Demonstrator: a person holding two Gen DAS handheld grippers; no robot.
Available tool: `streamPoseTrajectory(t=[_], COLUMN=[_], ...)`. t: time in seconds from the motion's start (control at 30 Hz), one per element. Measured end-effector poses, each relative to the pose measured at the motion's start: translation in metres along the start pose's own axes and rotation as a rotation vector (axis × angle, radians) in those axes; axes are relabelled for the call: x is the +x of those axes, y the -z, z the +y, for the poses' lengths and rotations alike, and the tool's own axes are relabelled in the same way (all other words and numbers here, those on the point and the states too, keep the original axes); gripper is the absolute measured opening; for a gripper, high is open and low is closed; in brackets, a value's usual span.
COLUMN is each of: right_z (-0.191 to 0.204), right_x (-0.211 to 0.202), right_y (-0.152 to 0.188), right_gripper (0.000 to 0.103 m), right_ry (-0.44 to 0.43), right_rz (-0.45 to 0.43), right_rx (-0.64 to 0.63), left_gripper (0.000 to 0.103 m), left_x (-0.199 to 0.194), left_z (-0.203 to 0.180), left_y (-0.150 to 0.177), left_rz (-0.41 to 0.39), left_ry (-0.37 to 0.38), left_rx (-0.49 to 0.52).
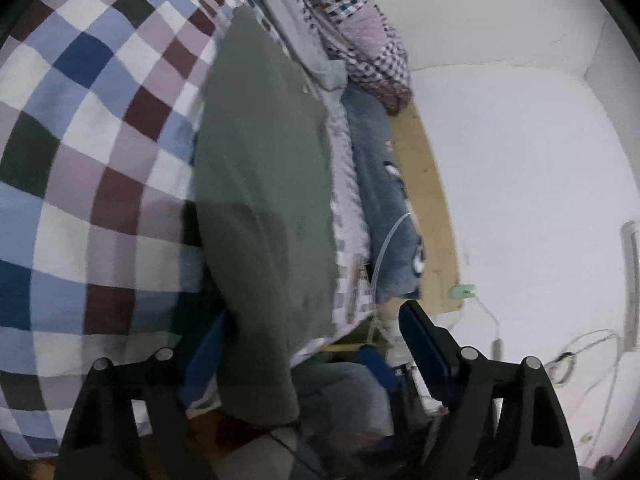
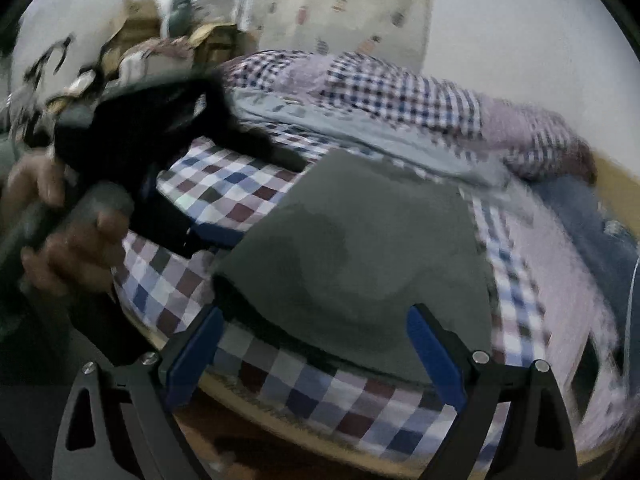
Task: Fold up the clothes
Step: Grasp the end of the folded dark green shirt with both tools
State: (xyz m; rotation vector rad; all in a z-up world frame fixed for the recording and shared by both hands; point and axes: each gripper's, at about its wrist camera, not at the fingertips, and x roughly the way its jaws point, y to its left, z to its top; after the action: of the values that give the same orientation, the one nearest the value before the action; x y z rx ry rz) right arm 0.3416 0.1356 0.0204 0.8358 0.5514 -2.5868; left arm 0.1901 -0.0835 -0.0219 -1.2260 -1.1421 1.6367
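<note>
Right gripper point(image 2: 316, 354): jaws spread wide, nothing between them, poised at the near hem of the grey-green garment point(image 2: 360, 248), which lies flat on the checked bedsheet point(image 2: 224, 188) at the bed's near edge. My guess: lining up for a grab on that hem before a fold. Left gripper point(image 1: 304, 344): its right blue pad point(image 1: 420, 336) is clear, the left one is mostly hidden behind the garment's hanging corner point(image 1: 256, 380). Jaws look spread with cloth draped between them, no pinch that I can see. From the right wrist view, at 9 o'clock, a hand point(image 2: 76, 248) grips the left tool's handle, blurred, so probably in motion. Garment looks part-folded already: straight edges, a darker patch across it that may be shadow or damp, can't tell which. Beyond it, at 12 to 1 o'clock, a light grey cloth point(image 2: 360, 128) and a small-check pillow or quilt point(image 2: 400, 88). At 3 o'clock a blue denim-like item point(image 2: 592, 224) along the wooden bed edge point(image 1: 424, 200). Farthest: patterned curtain point(image 2: 344, 4), clutter at 10 o'clock. No readable writing or labels; white marks on the blue item are too blurred to read.
</note>
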Motion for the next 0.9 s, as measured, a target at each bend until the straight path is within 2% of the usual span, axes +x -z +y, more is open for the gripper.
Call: streamPoseTrajectory(t=[0.07, 0.17, 0.3, 0.43, 0.57, 0.63, 0.73, 0.77, 0.83, 0.9], right_z=[0.015, 0.035, 0.046, 0.052, 0.055, 0.056, 0.051, 0.049, 0.045, 0.043], right_x=[0.003, 0.013, 0.033, 0.050, 0.063, 0.069, 0.081, 0.085, 0.093, 0.095], right_y=[0.000, 0.000, -0.003, -0.004, -0.009, -0.013, -0.017, -0.018, -0.020, -0.021], right_gripper=[0.095, 0.095, 0.095, 0.095, 0.093, 0.089, 0.061, 0.048, 0.038, 0.019], right_ry=[0.026, 0.073, 0.158, 0.223, 0.237, 0.236, 0.248, 0.251, 0.242, 0.224], right_rz=[-0.018, -0.037, -0.062, -0.079, -0.090, -0.096, -0.072, -0.063, -0.040, -0.027], right_rx=[-0.081, -0.192, -0.274, -0.336, -0.370, -0.379, -0.370, -0.365, -0.350, -0.340], left_gripper=[0.087, 0.087, 0.086, 0.087, 0.086, 0.086, 0.086, 0.086, 0.087, 0.087], left_x=[-0.004, -0.005, -0.006, -0.008, -0.007, -0.007, -0.006, -0.006, -0.006, -0.006], left_z=[-0.001, 0.000, -0.001, -0.003, -0.003, -0.004, -0.005, -0.004, -0.004, -0.004], left_y=[-0.001, -0.004, -0.006, -0.009, -0.011, -0.012, -0.013, -0.014, -0.015, -0.016], left_rz=[-0.002, -0.001, 0.009, 0.013, 0.020, 0.021, 0.023, 0.024, 0.022, 0.019], left_ry=[0.057, 0.091, 0.115, 0.145, 0.159, 0.163, 0.168, 0.172, 0.176, 0.176], left_rx=[-0.018, -0.032, -0.042, -0.050, -0.055, -0.056, -0.052, -0.052, -0.052, -0.050])
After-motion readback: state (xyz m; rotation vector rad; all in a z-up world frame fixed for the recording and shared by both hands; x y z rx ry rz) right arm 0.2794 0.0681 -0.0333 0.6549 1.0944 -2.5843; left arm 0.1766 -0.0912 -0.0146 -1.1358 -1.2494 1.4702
